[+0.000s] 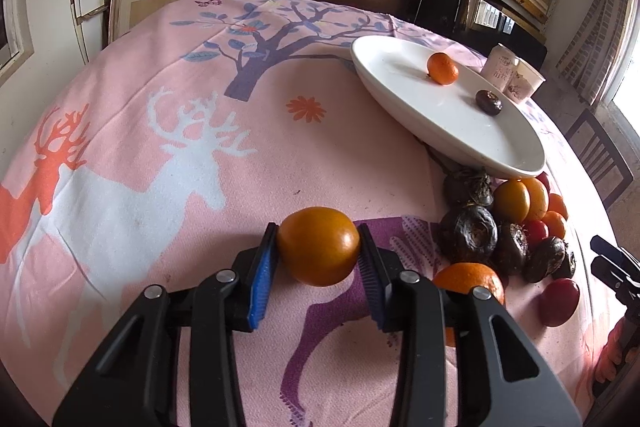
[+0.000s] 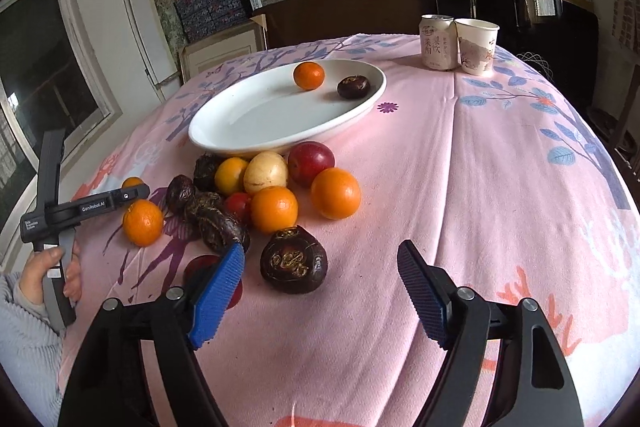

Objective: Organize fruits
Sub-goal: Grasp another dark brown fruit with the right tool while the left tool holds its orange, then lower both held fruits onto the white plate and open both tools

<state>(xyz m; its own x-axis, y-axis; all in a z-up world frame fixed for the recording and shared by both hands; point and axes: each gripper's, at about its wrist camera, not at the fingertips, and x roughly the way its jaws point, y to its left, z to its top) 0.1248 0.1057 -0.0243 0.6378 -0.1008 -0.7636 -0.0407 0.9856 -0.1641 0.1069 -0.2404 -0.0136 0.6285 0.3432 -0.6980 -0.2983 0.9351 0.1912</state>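
My left gripper (image 1: 319,247) is shut on a smooth orange fruit (image 1: 319,227) just above the pink cloth, with both blue pads pressed on its sides. In the right wrist view this gripper (image 2: 132,187) shows at the far left, held by a hand (image 2: 40,267). My right gripper (image 2: 320,251) stands open around a dark water chestnut (image 2: 294,259) that lies on the cloth, closer to the left pad, touching neither. A white oval plate (image 2: 256,119) holds a tangerine (image 2: 308,75) and another water chestnut (image 2: 353,87).
A pile of fruit (image 2: 272,195) lies before the plate: oranges, red plums, a pale yellow fruit and several water chestnuts. A drink can (image 2: 438,43) and a paper cup (image 2: 478,45) stand at the table's far side. Shelves and a chair lie beyond the table.
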